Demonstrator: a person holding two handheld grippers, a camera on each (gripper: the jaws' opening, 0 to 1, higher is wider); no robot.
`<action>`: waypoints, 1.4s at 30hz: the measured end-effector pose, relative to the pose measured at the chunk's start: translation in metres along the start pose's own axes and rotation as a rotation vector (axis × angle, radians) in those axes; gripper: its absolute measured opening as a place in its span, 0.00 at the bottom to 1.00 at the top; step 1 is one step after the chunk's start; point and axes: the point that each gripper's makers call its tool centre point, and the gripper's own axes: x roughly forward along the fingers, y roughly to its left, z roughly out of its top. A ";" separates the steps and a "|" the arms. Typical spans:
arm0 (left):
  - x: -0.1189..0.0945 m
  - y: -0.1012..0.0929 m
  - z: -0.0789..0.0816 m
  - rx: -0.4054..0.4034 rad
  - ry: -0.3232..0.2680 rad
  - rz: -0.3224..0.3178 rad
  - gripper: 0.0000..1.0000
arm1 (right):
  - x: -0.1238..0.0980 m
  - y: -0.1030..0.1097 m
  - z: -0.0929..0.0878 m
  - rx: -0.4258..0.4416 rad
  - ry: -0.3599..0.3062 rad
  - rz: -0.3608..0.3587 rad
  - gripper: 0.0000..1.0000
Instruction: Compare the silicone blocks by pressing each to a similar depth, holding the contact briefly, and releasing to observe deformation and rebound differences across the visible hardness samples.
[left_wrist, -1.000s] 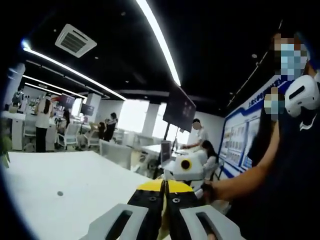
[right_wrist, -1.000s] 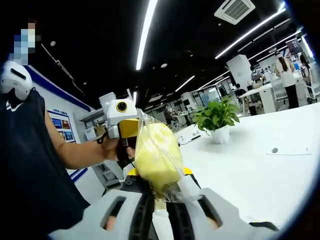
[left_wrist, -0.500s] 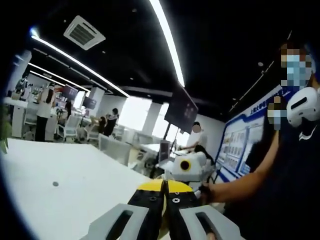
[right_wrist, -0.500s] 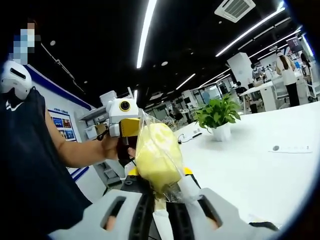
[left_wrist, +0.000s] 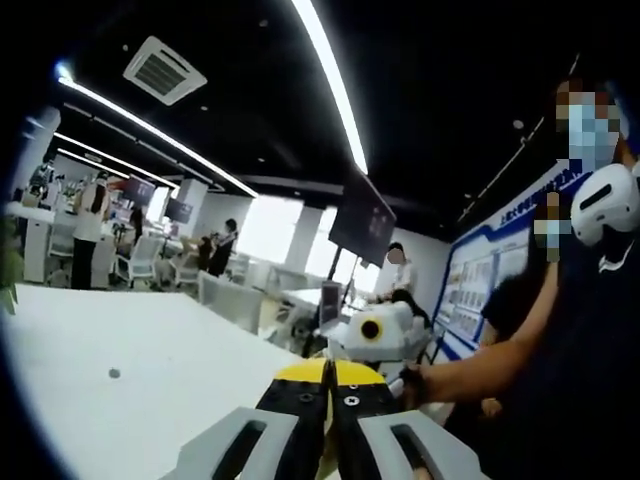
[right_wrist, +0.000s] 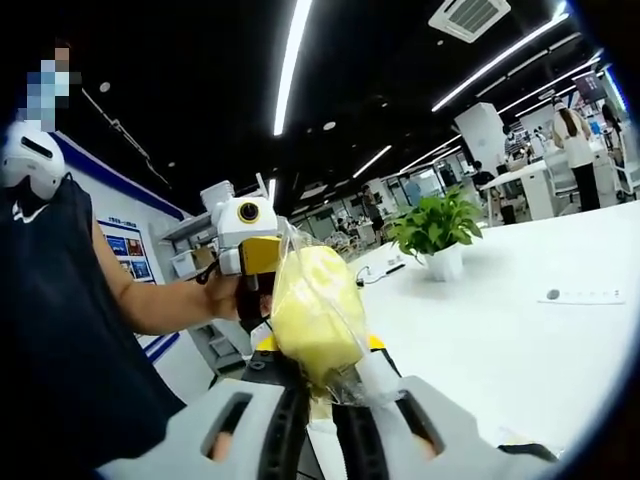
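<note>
Nothing has shifted beyond slight camera drift: right claw (right_wrist: 322, 385) still pinches 1 pale yellow soft block in clear plastic wrap (right_wrist: 314, 312) above the white tabletop (right_wrist: 520, 340), left claw (left_wrist: 328, 400) apparently closed empty, so comparison pressing looks barely begun.

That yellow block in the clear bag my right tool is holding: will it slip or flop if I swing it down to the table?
The yellow block looks soft and rounded, so it probably gives rather than cracks. The right tool seems to pinch mostly the clear bag at the bottom, so the block may sway above the jaws. Glossy film is likely slippery; move slowly.
</note>
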 end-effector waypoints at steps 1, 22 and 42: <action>0.000 0.000 0.001 -0.003 0.000 0.000 0.00 | 0.000 0.000 0.000 0.002 -0.001 0.002 0.03; -0.005 -0.002 -0.002 -0.023 0.013 -0.005 0.00 | 0.003 0.003 -0.003 -0.008 0.010 0.007 0.03; -0.010 -0.002 0.007 -0.045 -0.038 0.001 0.00 | 0.009 0.007 0.005 0.011 -0.027 0.023 0.07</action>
